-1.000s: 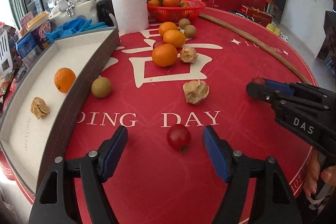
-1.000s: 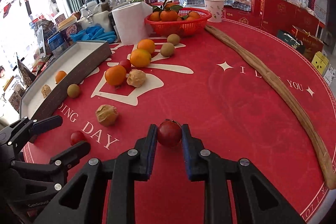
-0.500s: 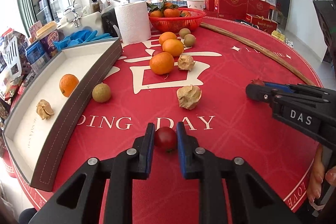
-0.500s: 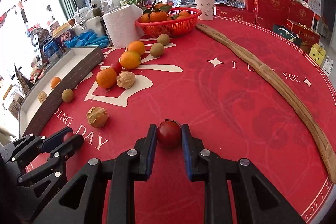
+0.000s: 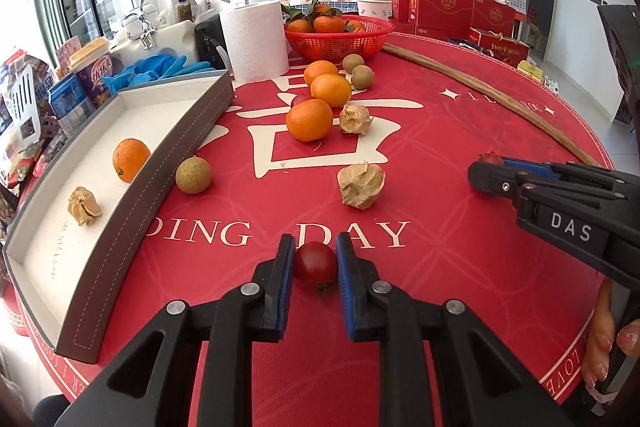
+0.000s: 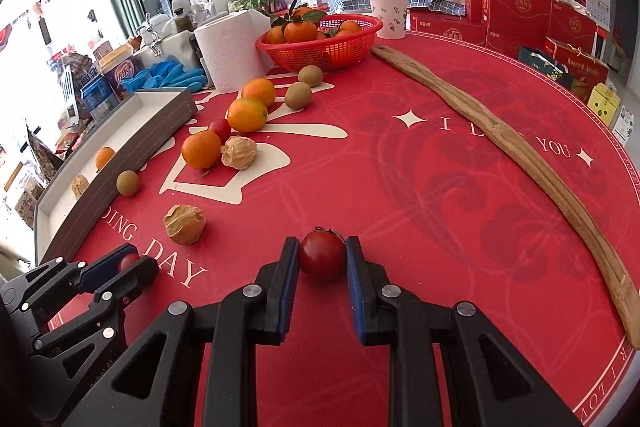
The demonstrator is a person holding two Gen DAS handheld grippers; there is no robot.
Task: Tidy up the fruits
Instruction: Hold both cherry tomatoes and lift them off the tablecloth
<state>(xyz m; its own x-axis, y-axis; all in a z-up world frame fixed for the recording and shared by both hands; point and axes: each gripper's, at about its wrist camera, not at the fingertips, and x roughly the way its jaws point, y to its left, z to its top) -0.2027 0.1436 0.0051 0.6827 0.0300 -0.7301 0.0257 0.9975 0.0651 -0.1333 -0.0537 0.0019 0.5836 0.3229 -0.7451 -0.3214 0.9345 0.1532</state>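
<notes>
**Both grippers clamped on cherry tomatoes, tray run is next**

So, nearest the cameras, the left gripper has its blue pads pinching a small red tomato, which looks to sit right on the red tablecloth just below the "DAY" lettering. Right gripper is doing the same with a second tomato, pads pressed on both sides, stem end facing away from the camera.

What worries me: these things are round, slick and soft. Squeeze harder and the skin could split; lift too fast or tilt and one could squirt out of the pads and roll off across the cloth. The contact on each side also looks like a small patch, so any twist on the way up is risky.

A bit further out there's a papery husked fruit and a small brownish round fruit touching or nearly touching the tray's outer wall. The grey tray is off to the left, holding one orange and another husked fruit, so I'd guess that's where both tomatoes go. The left one has the shorter trip.

Further back there's a cluster of oranges, then a red basket of tangerines.
</notes>
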